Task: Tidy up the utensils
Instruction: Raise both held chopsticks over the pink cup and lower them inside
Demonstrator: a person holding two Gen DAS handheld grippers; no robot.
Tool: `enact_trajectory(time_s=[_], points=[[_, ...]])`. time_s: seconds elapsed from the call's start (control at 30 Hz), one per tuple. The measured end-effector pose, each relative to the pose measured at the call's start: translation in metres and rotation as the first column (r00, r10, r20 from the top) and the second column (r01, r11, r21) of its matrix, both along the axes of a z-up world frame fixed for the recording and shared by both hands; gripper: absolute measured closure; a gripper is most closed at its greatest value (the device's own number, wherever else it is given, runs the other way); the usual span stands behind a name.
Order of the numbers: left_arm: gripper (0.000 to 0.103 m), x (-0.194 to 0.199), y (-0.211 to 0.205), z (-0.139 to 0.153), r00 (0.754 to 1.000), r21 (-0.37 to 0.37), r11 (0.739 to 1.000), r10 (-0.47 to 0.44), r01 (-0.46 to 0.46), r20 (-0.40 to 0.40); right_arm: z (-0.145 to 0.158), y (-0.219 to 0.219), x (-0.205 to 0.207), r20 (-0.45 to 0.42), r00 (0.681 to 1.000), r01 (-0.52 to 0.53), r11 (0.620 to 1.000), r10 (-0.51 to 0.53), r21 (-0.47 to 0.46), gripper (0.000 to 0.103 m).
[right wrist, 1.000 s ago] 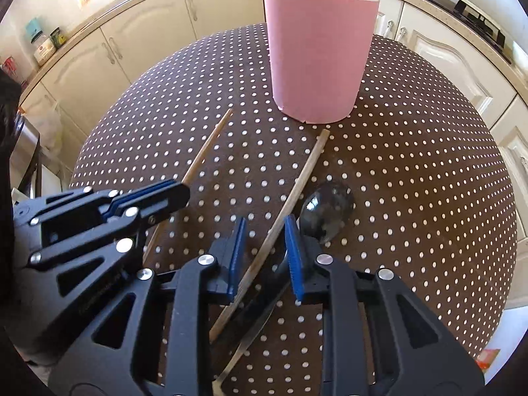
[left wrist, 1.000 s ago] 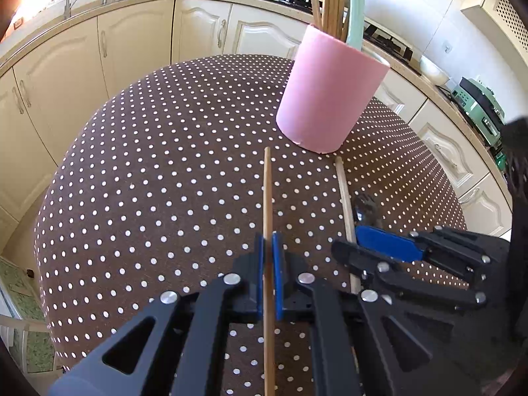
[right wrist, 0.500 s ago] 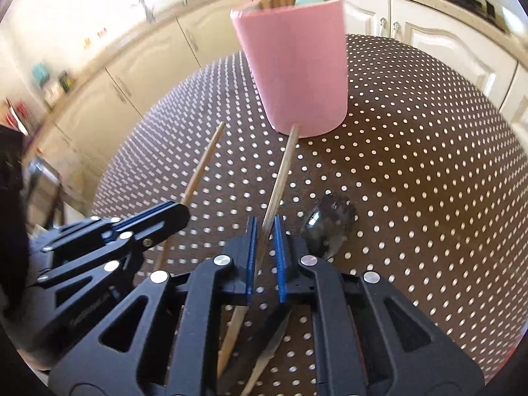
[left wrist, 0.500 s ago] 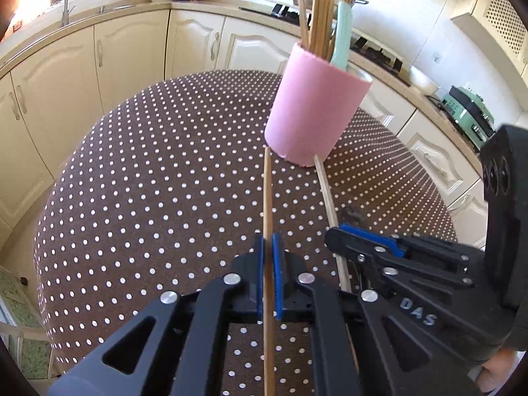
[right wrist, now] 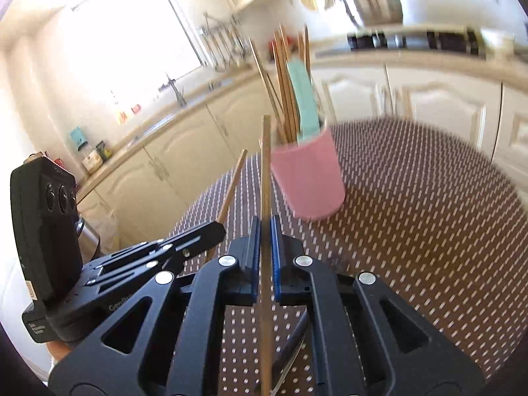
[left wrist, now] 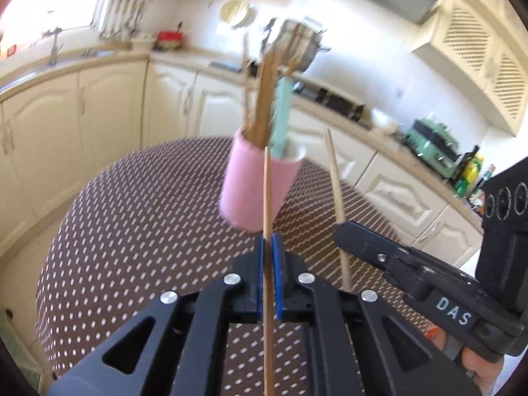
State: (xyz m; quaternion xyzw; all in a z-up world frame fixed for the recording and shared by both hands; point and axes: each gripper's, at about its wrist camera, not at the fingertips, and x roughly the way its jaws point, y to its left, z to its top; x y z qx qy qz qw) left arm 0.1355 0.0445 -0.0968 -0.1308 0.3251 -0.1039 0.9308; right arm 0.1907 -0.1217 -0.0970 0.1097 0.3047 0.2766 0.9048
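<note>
The left gripper [left wrist: 270,247] is clamped on a wooden stick [left wrist: 267,191], which runs straight up between the blue pads and out past them, its tip standing in front of the pink cup's [left wrist: 250,188] rim. The right gripper [right wrist: 265,231] is likewise closed tight on a second stick [right wrist: 265,171], its tip level with the cup's [right wrist: 308,181] rim and just left of it in the right view. Its jaws have just been closing, with that stick between them.

Both sticks are lifted clear of the dotted tablecloth [left wrist: 138,224]. The two grippers sit side by side, close but apart: in the left view the right gripper [left wrist: 343,231] shows at the lower right with its stick [left wrist: 335,184] slanting up beside the cup; in the right view the left gripper [right wrist: 216,229] shows at the lower left with its stick [right wrist: 232,186].

The cup stands on the table ahead of both, already holding a bunch of sticks [right wrist: 283,76] and a teal handle [right wrist: 302,95]. Cloth lies bare all round the cup, and the table's round edge [left wrist: 99,178] falls away toward cream cabinets [left wrist: 46,115] on the left. The frames are blurred, so a thin dark utensil [right wrist: 292,346] under the right gripper is probably a spoon handle, though that is uncertain.
</note>
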Motion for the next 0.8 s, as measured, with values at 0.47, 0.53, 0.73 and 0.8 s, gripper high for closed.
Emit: enact_trajectory(time_s=[0.47,0.53,0.73,0.8], points=[[0.097,0.018,-0.022,0.056,0.942,-0.041,0.999,-0.016,0.032,0.334,0.056,-0.017,0.01,0.166,0.986,0.023,0.998,-0.033,0.06,0.096],[0.097,0.025,-0.025,0.063,0.921,-0.05,0.998,-0.006,0.028,0.389,0.067,-0.016,0.014,0.198,0.979,0.025,0.998,-0.037,0.063,0.096],[0.097,0.051,-0.026,0.08,0.869,-0.088,0.996,0.036,0.009,0.494,0.096,-0.012,0.03,0.287,0.955,0.069,0.997,-0.078,0.042,0.096],[0.097,0.059,-0.023,0.085,0.849,-0.094,0.996,0.049,0.001,0.525,0.106,-0.014,0.04,0.303,0.949,0.073,0.996,-0.085,0.049,0.096]])
